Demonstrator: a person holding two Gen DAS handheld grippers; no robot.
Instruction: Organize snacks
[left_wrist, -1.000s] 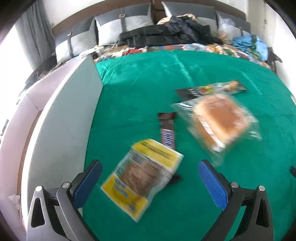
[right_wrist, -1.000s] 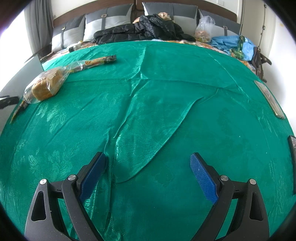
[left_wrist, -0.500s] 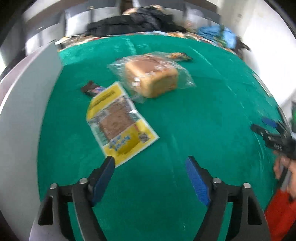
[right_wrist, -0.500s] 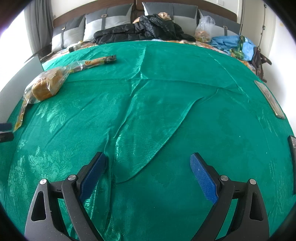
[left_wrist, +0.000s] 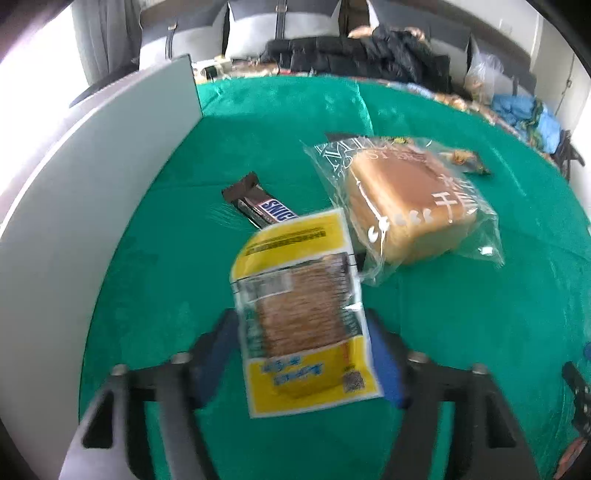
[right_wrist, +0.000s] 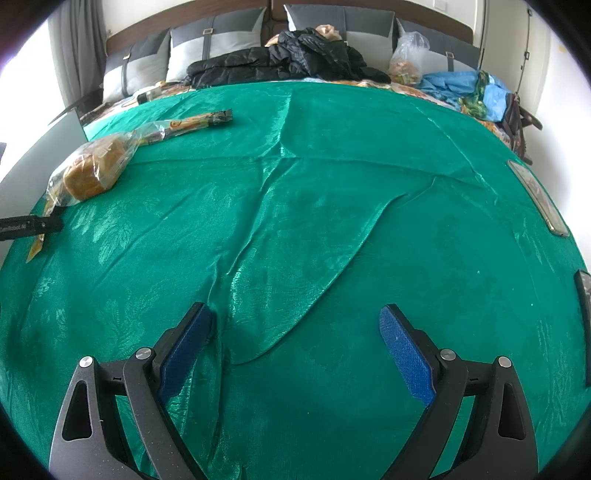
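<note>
Bed, shiny green cover (right_wrist: 332, 184), creased. On it: bagged bread loaf (left_wrist: 410, 206); chocolate bar (left_wrist: 258, 205) at its nine o'clock; yellow cracker packet (left_wrist: 303, 314) at six, overlapping the bar; long snack wrapper (right_wrist: 195, 123) at twelve.

A tall grey panel (left_wrist: 92, 192) walls off the left side of the left wrist view. Just right of it, the Snickers bar (left_wrist: 260, 206), the yellow cracker packet (left_wrist: 299, 317) and the bagged bread loaf (left_wrist: 410, 206) crowd the centre of that frame. In the right wrist view the wrinkled green bedspread (right_wrist: 369, 229) lies open across centre and right, with packets only at the upper left.
</note>
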